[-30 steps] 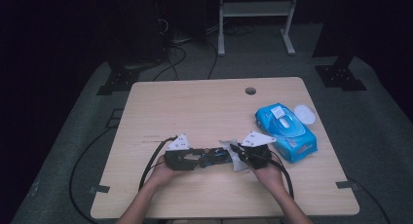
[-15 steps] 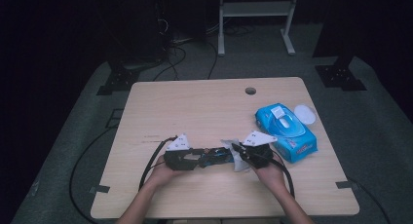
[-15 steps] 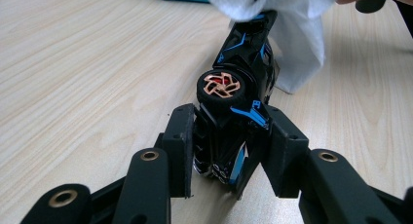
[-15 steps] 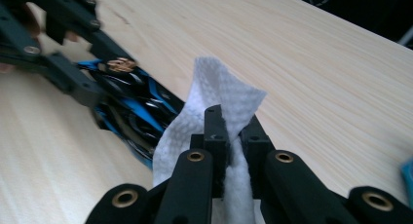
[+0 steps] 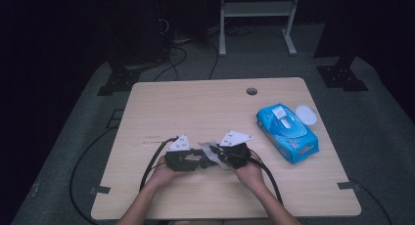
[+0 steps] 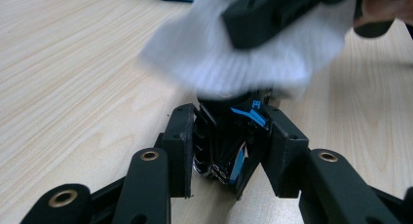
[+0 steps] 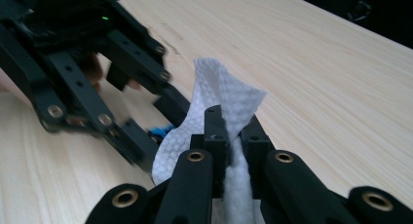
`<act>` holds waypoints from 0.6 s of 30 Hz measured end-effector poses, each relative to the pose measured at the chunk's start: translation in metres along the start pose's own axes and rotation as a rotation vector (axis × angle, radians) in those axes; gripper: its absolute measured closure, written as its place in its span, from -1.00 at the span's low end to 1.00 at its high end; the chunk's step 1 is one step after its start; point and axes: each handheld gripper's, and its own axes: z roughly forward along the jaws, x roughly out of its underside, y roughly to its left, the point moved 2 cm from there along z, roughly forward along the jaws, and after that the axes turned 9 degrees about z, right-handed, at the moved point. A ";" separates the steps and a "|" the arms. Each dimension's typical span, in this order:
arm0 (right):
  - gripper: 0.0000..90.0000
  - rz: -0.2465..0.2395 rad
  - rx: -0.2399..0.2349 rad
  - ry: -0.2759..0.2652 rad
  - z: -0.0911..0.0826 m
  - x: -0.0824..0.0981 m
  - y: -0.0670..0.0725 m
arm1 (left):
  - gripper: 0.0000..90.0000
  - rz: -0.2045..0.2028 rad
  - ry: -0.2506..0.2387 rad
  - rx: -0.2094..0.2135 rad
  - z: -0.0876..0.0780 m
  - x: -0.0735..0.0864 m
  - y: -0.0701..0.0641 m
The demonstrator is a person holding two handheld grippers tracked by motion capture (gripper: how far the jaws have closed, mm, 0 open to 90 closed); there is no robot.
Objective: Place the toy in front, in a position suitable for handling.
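My left gripper (image 6: 229, 118) is shut on a small black object with blue markings (image 6: 228, 148), held just above the table (image 5: 205, 102). My right gripper (image 7: 234, 129) is shut on a white wet wipe (image 7: 225, 90). The wipe (image 6: 234, 63) lies across the top of the black object, with a jaw of the right gripper (image 6: 277, 9) pressing over it. In the high view both grippers meet tip to tip near the table's front: the left gripper (image 5: 193, 160), the right gripper (image 5: 222, 155), the wipe (image 5: 210, 148) between them. A blue sliver of the object (image 7: 158, 131) peeks out beside the wipe.
A blue pack of wet wipes (image 5: 288, 133) lies at the right side of the table, with a round white lid (image 5: 306, 115) beside it. A cable hole (image 5: 251, 91) sits near the far edge. Black cables trail from both grippers off the front.
The right gripper has slid left with the wipe, closer onto the object in the left gripper. The left hand has stayed where it was.
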 end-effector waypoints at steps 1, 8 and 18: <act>0.88 -0.003 -0.005 0.006 0.004 -0.001 0.003 | 0.33 0.001 0.000 0.001 0.000 0.000 0.000; 0.88 -0.027 0.051 0.011 -0.004 0.006 -0.009 | 0.33 0.005 0.003 0.001 0.000 0.000 0.000; 0.88 0.104 0.121 -0.043 -0.049 0.034 -0.053 | 0.33 0.007 0.000 -0.002 0.001 -0.001 0.000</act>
